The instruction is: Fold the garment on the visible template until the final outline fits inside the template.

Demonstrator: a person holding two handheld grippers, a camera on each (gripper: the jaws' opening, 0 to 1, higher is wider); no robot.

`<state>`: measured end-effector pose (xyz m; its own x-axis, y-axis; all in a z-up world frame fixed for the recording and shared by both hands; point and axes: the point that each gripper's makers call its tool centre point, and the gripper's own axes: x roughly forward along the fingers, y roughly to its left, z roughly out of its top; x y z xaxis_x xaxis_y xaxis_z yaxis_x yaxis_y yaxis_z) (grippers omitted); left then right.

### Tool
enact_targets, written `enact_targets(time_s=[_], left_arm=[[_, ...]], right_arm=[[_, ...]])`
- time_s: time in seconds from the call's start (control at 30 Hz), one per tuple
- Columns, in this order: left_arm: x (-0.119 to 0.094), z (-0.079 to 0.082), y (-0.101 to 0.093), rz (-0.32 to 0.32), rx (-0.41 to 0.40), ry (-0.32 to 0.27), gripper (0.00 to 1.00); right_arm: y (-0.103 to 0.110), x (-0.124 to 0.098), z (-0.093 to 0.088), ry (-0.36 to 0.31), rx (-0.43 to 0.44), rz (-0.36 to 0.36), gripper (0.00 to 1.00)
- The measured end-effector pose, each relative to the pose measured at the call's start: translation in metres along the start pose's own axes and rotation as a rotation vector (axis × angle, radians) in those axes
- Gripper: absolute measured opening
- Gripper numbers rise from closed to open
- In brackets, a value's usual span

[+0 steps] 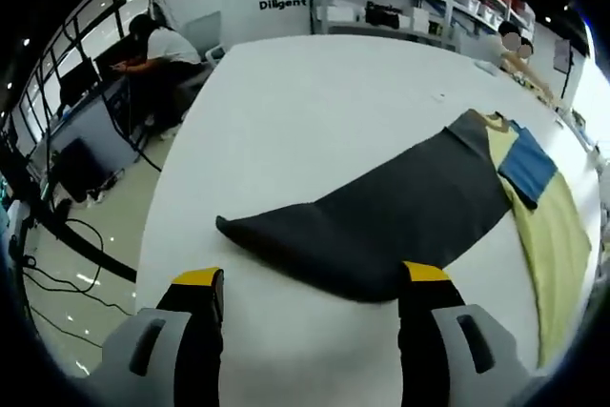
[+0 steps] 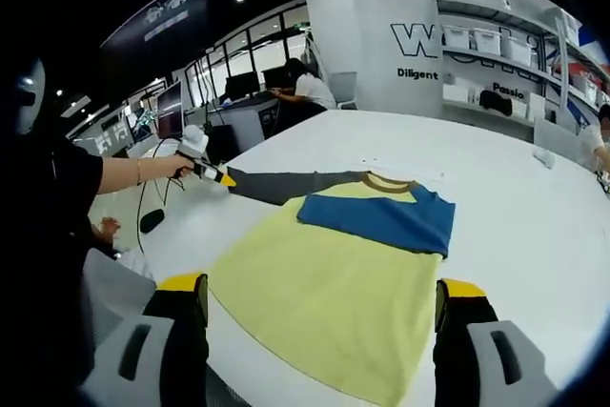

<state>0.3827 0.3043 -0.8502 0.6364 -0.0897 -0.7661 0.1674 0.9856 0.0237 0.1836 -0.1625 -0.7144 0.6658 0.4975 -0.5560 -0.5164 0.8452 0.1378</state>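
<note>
Garment (image 2: 324, 297) lies flat on the white worktop (image 2: 515, 207): a yellow body, a blue chest panel (image 2: 381, 218) and a dark grey sleeve (image 1: 381, 221). No template outline can be made out under it.

Left gripper (image 1: 310, 278): the fingers (image 1: 198, 278) stand wide apart and hold nothing. In the left gripper view the sleeve runs as a long band from its free end, just ahead of the fingers, up and to the right to the collar (image 1: 494, 121). The sleeve edge lies between the two fingertips, close to the right-hand one; contact cannot be told. In the right gripper view this gripper sits at the sleeve tip (image 2: 233, 178), held in a person's hand (image 2: 181, 167).

Right gripper (image 2: 315, 288): the fingers (image 2: 462, 289) are wide and empty, poised over the lower part of the yellow body, well apart from the sleeve.

Judgement: the sleeve's long axis points away from the body toward the left gripper, so the left gripper is the nearer one to take the sleeve end and carry it back across the body.
</note>
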Motion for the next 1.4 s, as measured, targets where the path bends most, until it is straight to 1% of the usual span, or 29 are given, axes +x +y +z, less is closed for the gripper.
enact_targets(time_s=[0.3, 0.43, 0.5, 0.57, 0.63, 0.67, 0.7, 0.73, 0.8, 0.83, 0.87, 1.0, 1.1, 1.23, 1.33, 1.4], left_arm=[[0.003, -0.002, -0.002, -0.011, -0.019, 0.008, 0.49], [0.005, -0.004, -0.005, -0.019, -0.036, 0.012, 0.42], [0.007, -0.004, -0.007, -0.024, -0.049, 0.015, 0.39], [0.006, -0.004, -0.007, -0.015, -0.045, 0.010, 0.37], [0.006, -0.003, -0.008, -0.017, -0.041, 0.008, 0.30], [0.005, -0.003, -0.012, -0.035, -0.028, 0.008, 0.26], [0.004, -0.004, -0.013, -0.030, -0.020, 0.012, 0.21], [0.004, -0.004, -0.012, -0.020, -0.024, 0.009, 0.17], [0.003, -0.003, -0.014, -0.023, -0.027, 0.004, 0.09], [0.002, 0.000, -0.012, -0.012, -0.006, -0.007, 0.05], [0.001, 0.001, -0.012, -0.007, 0.003, -0.012, 0.03], [-0.001, 0.002, -0.014, -0.010, 0.010, -0.016, 0.03], [-0.006, 0.007, -0.015, -0.014, 0.020, -0.031, 0.03], [-0.013, 0.015, -0.018, -0.021, 0.037, -0.046, 0.03], [-0.019, 0.027, -0.022, -0.028, 0.075, -0.066, 0.03], [-0.022, 0.031, -0.024, -0.029, 0.093, -0.064, 0.03]], right_arm=[[-0.003, -0.002, 0.000, 0.005, -0.002, -0.004, 0.99], [-0.004, -0.002, 0.001, -0.004, 0.005, -0.006, 0.99], [-0.004, -0.003, 0.001, -0.003, 0.003, -0.002, 0.99], [-0.005, -0.004, 0.001, -0.003, 0.001, -0.003, 0.99], [-0.006, -0.005, 0.001, -0.007, 0.003, -0.009, 0.98], [-0.007, -0.005, 0.001, -0.006, 0.005, -0.011, 0.98], [-0.007, -0.005, 0.000, -0.006, 0.006, -0.012, 0.98], [-0.007, -0.005, 0.000, -0.007, 0.006, -0.013, 0.98], [-0.007, -0.005, -0.001, -0.006, 0.007, -0.012, 0.96], [-0.007, -0.006, 0.000, -0.010, 0.005, -0.012, 0.96], [-0.008, -0.006, 0.000, -0.012, 0.006, -0.014, 0.95], [-0.009, -0.008, 0.003, -0.026, 0.010, -0.020, 0.95], [-0.009, -0.008, 0.003, -0.028, 0.009, -0.018, 0.95], [-0.008, -0.008, 0.001, -0.021, 0.006, -0.016, 0.94], [-0.005, -0.006, 0.002, -0.025, 0.003, -0.006, 0.94], [-0.004, -0.006, 0.002, -0.024, -0.002, -0.003, 0.94]])
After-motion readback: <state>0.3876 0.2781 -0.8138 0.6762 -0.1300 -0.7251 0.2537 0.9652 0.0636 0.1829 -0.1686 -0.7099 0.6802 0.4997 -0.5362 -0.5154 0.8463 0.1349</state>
